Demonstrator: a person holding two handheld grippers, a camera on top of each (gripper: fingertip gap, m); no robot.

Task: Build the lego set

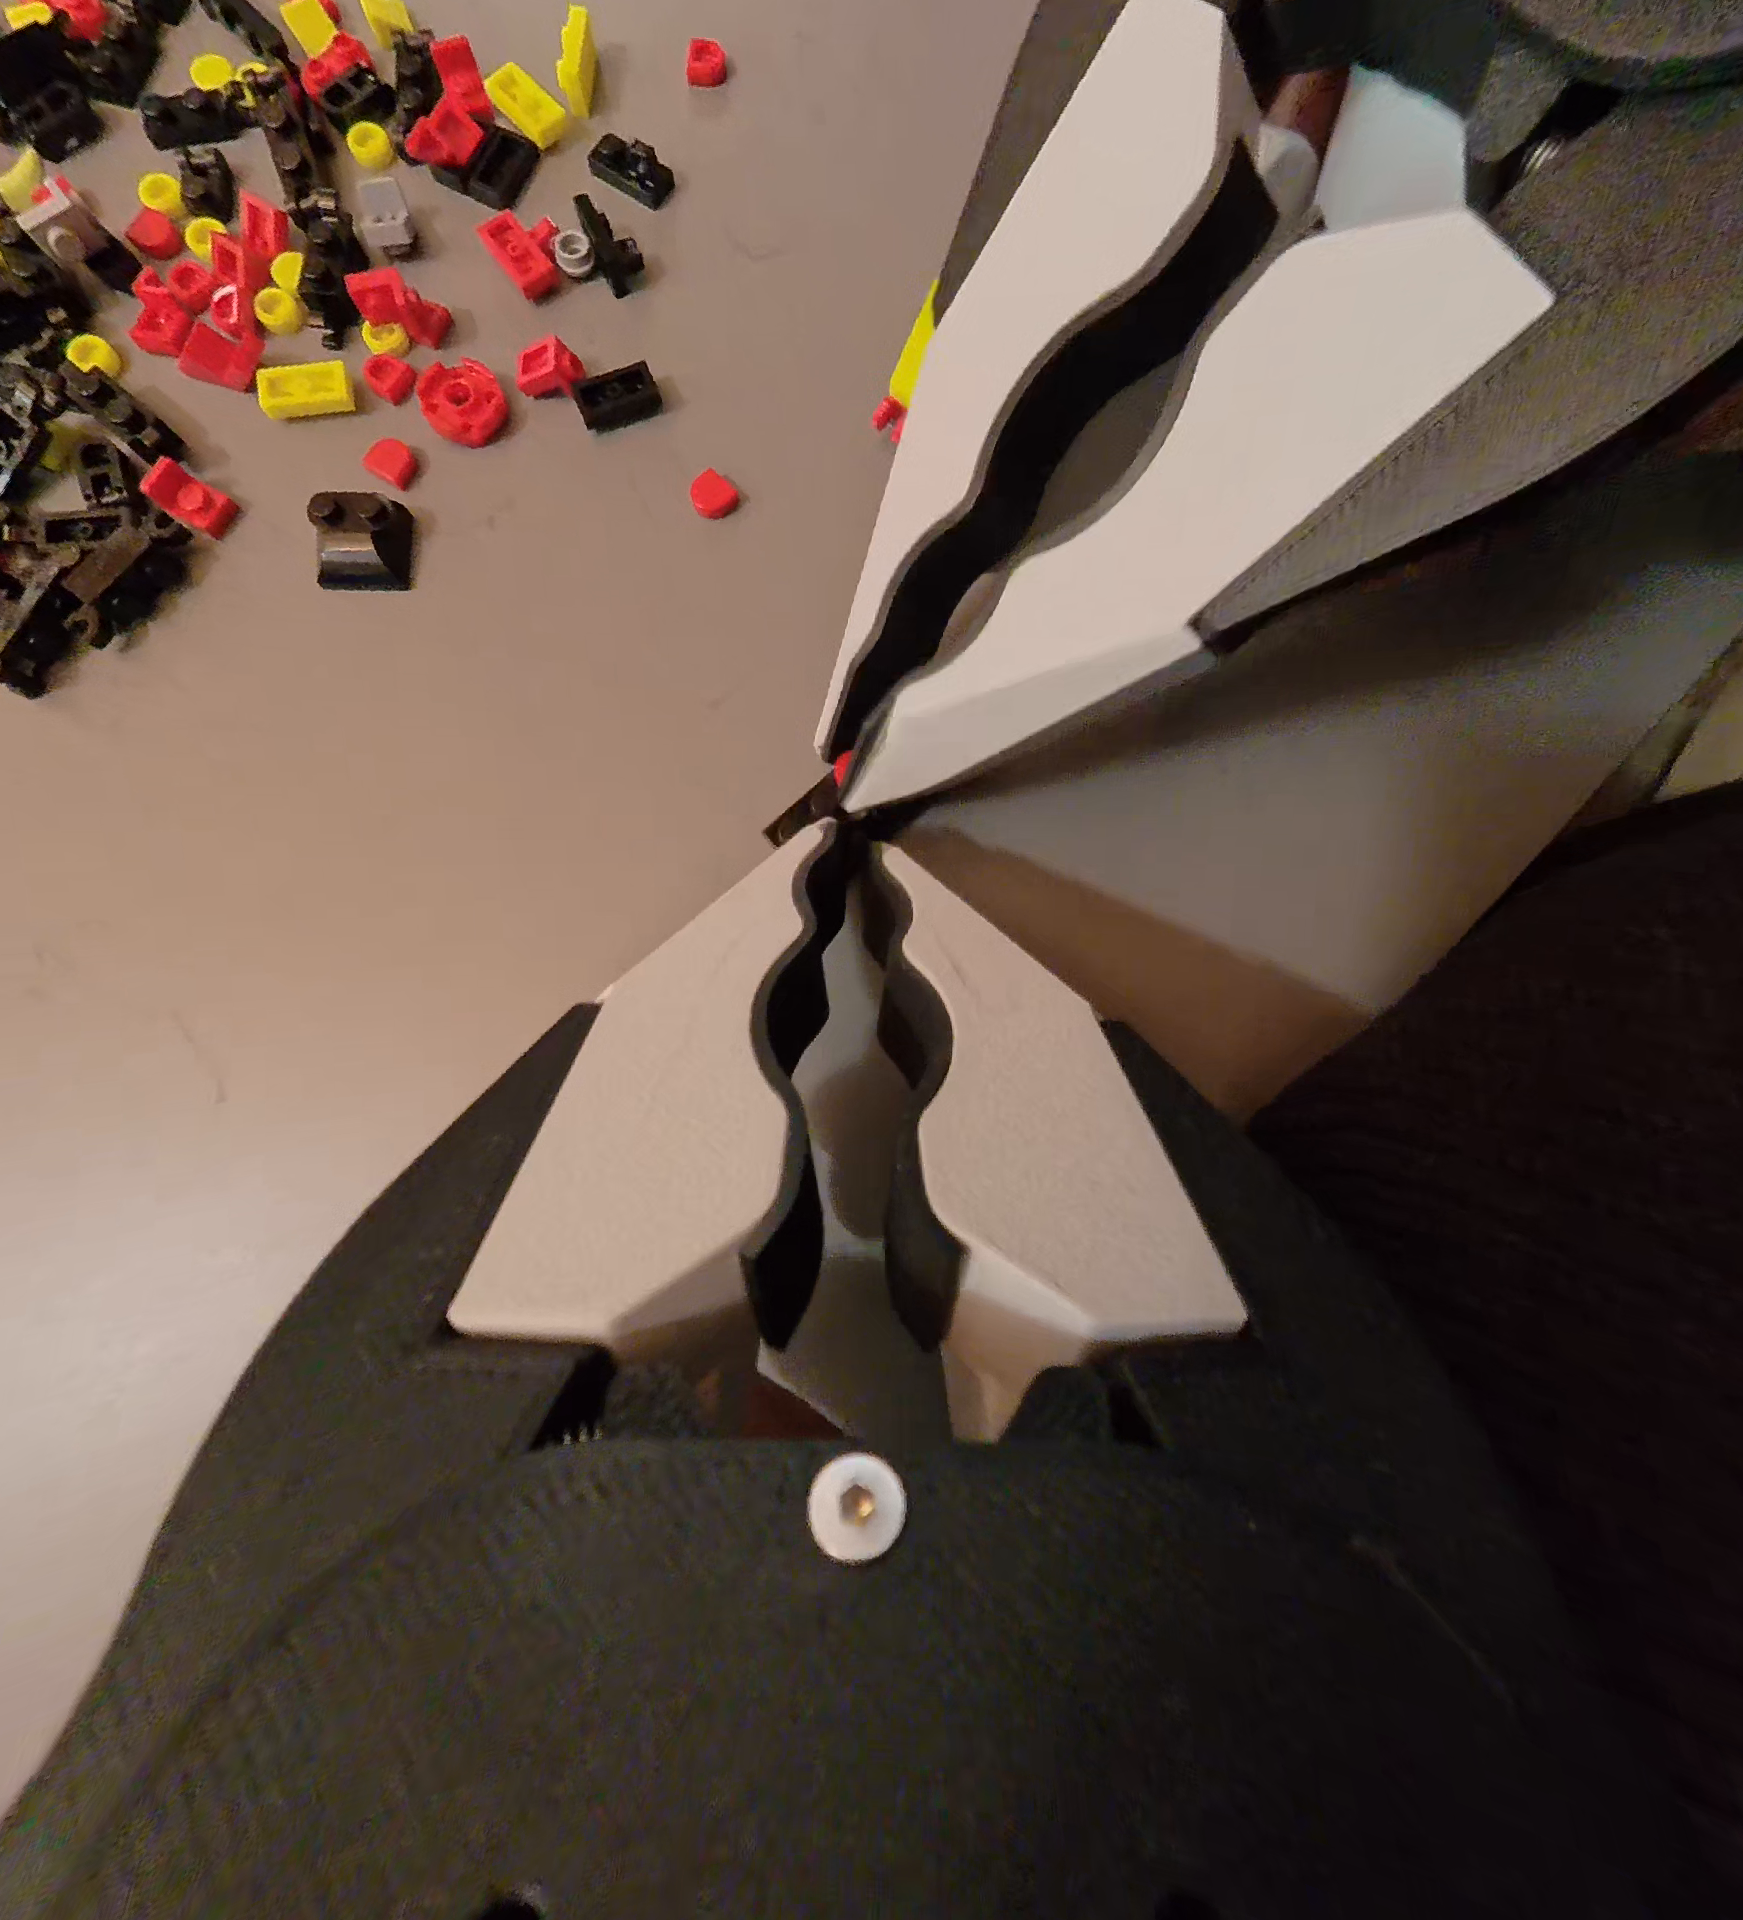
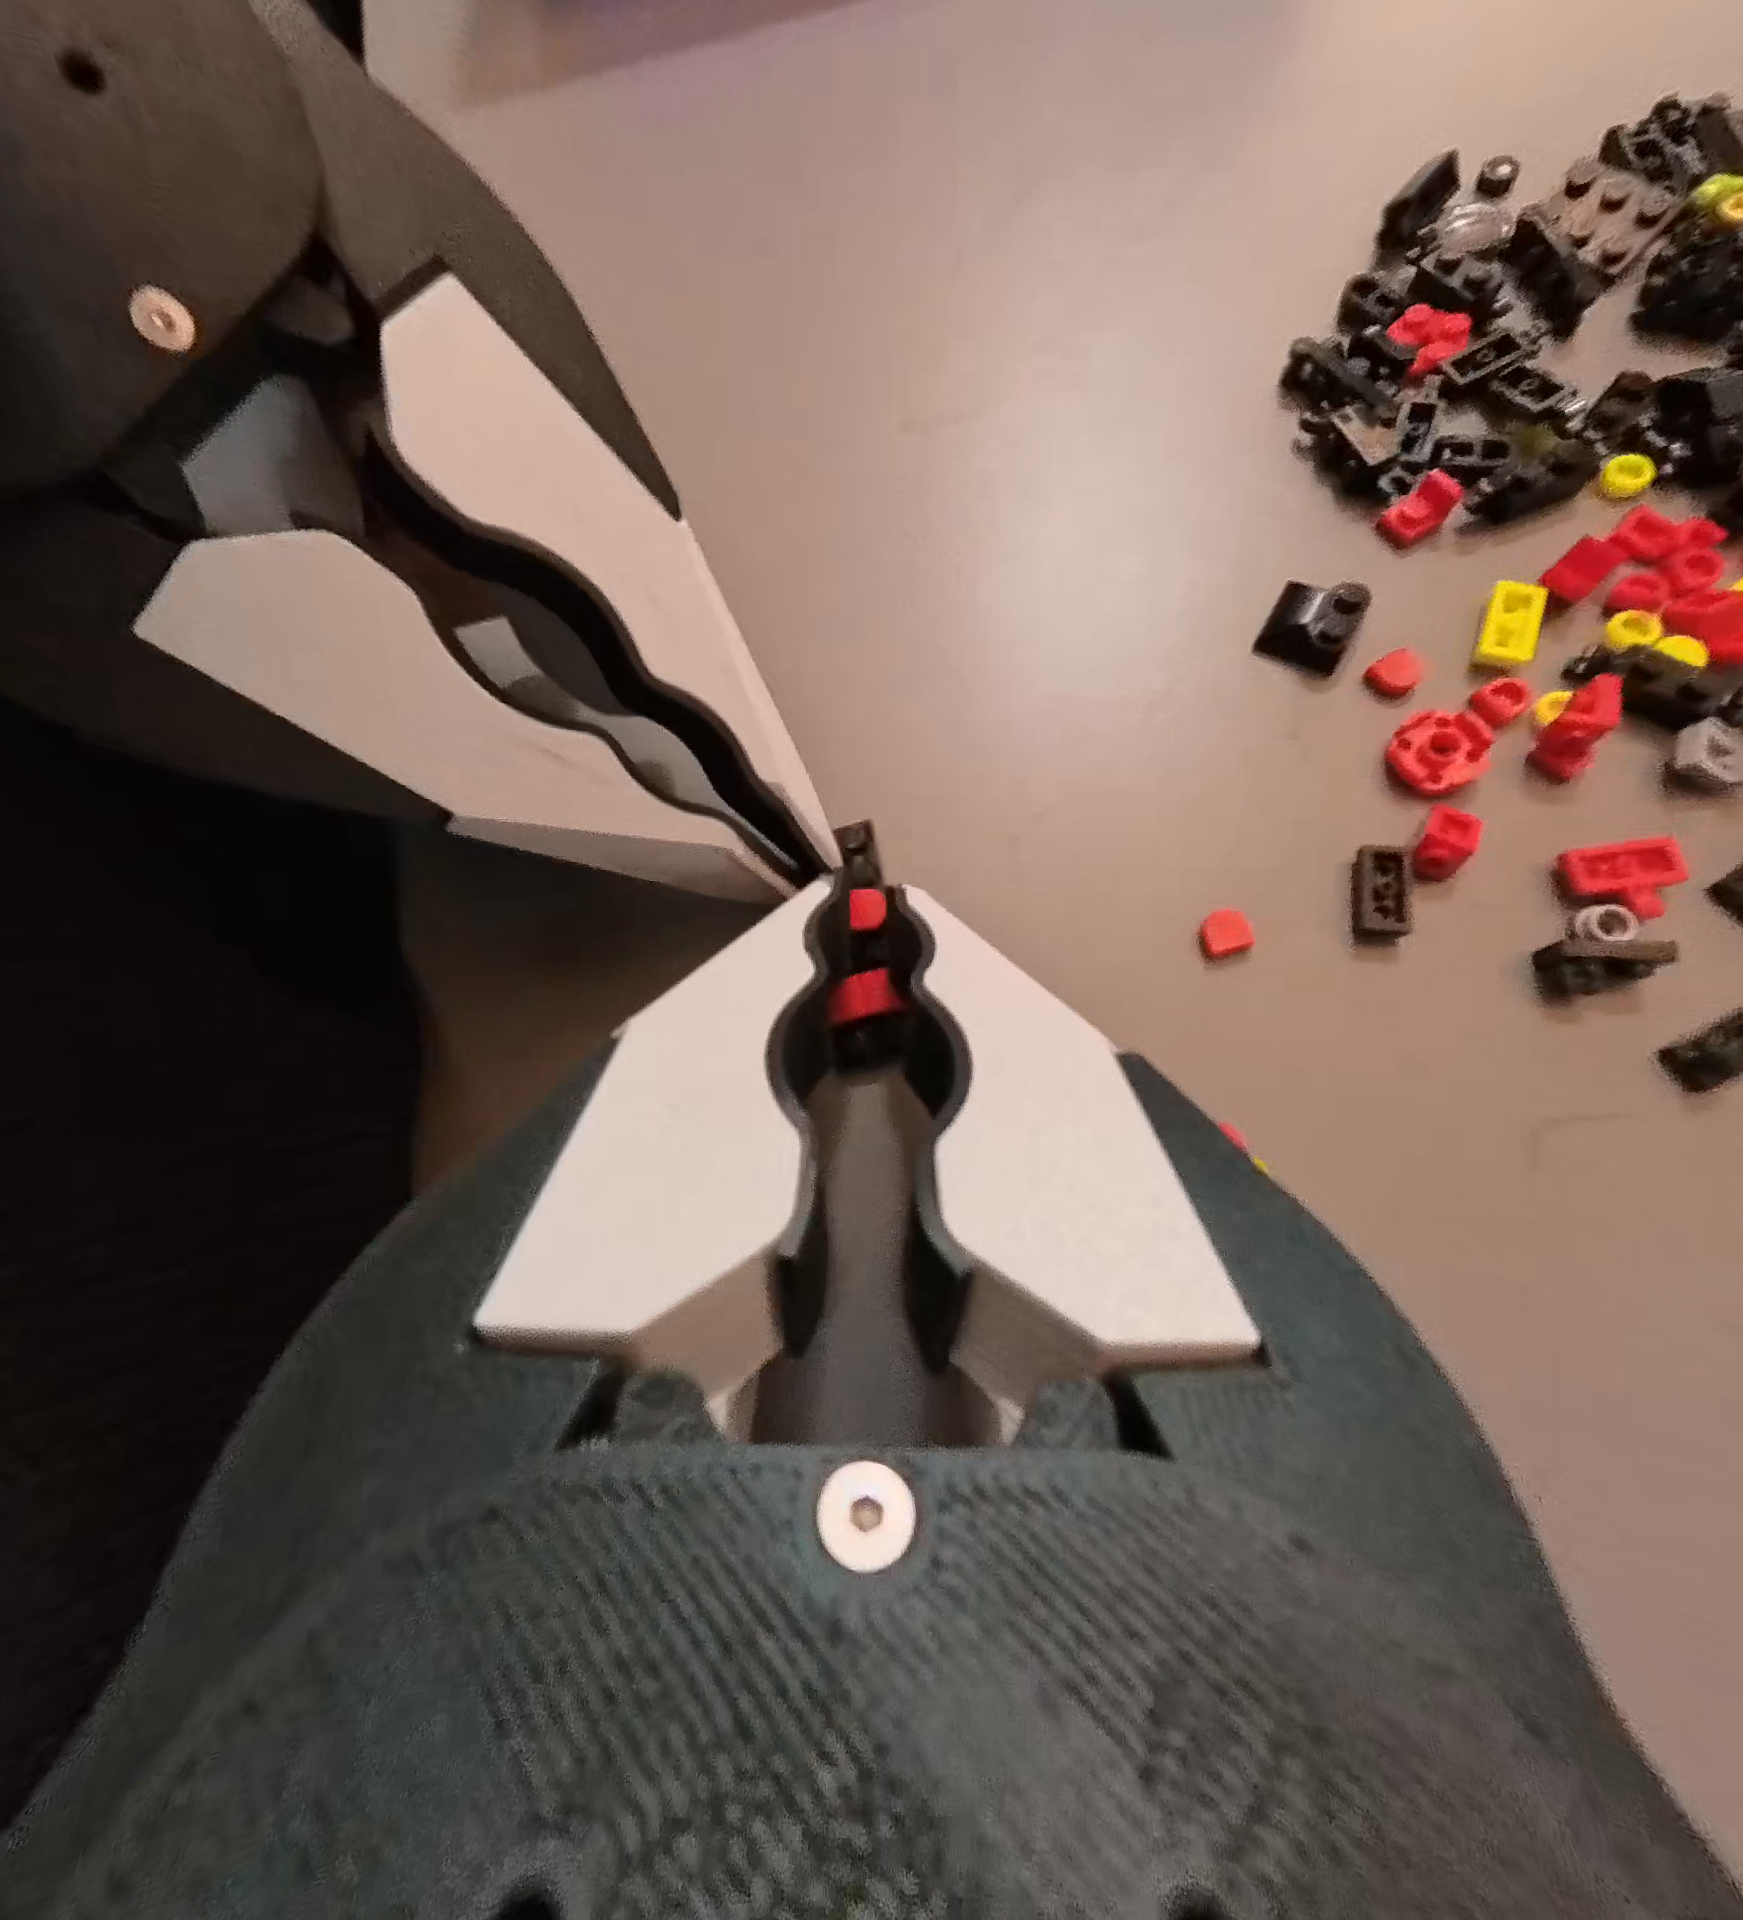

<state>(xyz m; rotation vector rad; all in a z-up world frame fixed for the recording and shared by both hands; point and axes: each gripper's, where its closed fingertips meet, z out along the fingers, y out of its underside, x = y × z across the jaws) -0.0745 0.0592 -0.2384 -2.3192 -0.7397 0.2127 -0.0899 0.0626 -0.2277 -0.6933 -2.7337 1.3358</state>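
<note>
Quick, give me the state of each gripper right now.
Left gripper: shut, tips pinching the end of a small black piece.
Right gripper: shut on a small red-and-black lego assembly, tip to tip with the left.

— Where do your cameras sit?
— One on each claw, close, looking along my fingers down at the worktop point(image 1: 327, 935).
— Shared?
— The brick pile point(image 2: 1625, 520) and both meeting claw tips.
</note>
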